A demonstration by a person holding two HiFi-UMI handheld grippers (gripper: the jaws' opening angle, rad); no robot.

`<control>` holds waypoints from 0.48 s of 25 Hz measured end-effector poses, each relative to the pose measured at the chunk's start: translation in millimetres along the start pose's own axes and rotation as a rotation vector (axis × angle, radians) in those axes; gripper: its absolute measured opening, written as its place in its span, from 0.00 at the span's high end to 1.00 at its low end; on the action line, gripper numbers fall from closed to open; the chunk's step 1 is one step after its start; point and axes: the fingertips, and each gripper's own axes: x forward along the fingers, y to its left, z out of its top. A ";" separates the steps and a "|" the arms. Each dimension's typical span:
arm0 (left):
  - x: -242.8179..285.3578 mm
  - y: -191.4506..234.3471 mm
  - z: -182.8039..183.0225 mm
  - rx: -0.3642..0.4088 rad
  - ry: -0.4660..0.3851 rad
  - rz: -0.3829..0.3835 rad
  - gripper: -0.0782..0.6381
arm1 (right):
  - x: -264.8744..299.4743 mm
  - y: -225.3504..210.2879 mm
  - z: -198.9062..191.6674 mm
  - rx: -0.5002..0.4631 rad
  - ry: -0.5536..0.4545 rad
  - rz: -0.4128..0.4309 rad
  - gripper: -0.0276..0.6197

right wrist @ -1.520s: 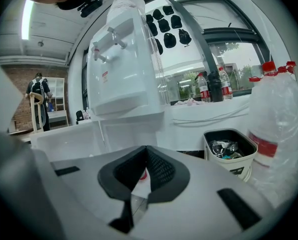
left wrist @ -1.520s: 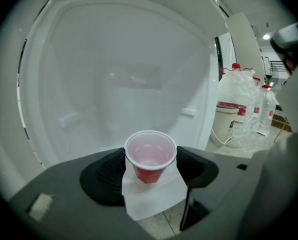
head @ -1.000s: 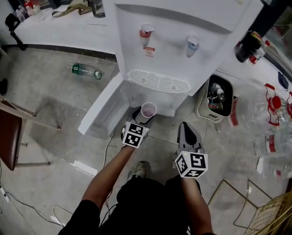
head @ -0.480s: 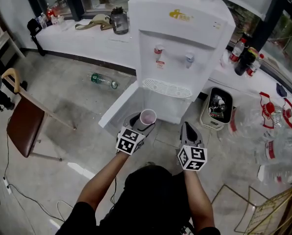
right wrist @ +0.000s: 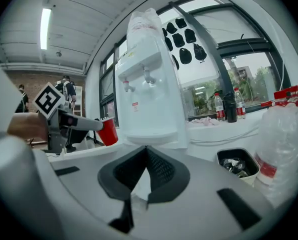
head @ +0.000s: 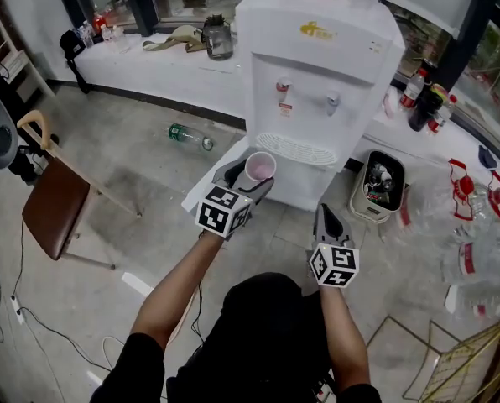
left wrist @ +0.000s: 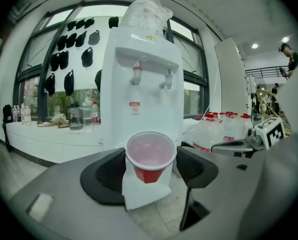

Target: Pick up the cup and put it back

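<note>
A red plastic cup (head: pixel 260 167) with a white rim sits upright between the jaws of my left gripper (head: pixel 252 176), which is shut on it. The cup hangs in the air just in front of the white water dispenser (head: pixel 321 65), near its drip tray (head: pixel 296 148) and below the red tap (head: pixel 282 86). In the left gripper view the cup (left wrist: pixel 150 159) looks empty, and both pads press on its sides. My right gripper (head: pixel 328 218) is lower and to the right, shut with nothing in it (right wrist: pixel 145 151). From there the cup (right wrist: pixel 107 131) shows at the left.
The dispenser's lower cabinet door (head: pixel 210 177) stands open to the left. A black-lined bin (head: pixel 380 183) stands right of the dispenser, with water jugs (head: pixel 476 225) beyond it. A green bottle (head: pixel 190 135) lies on the floor, and a brown chair (head: pixel 53 208) stands at the left.
My left gripper has risen with the cup, from in front of the lower cabinet to the level of the drip tray. The right gripper rose a little.
</note>
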 end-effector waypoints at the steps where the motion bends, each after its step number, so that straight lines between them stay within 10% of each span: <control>1: 2.2 2.5 5.8 -0.006 -0.005 -0.001 0.45 | 0.6 -0.4 -0.9 0.001 0.000 -0.002 0.96; 12: 43.2 24.1 45.7 0.001 -0.003 -0.005 0.45 | 17.3 -3.7 4.3 -0.010 -0.008 -0.009 0.96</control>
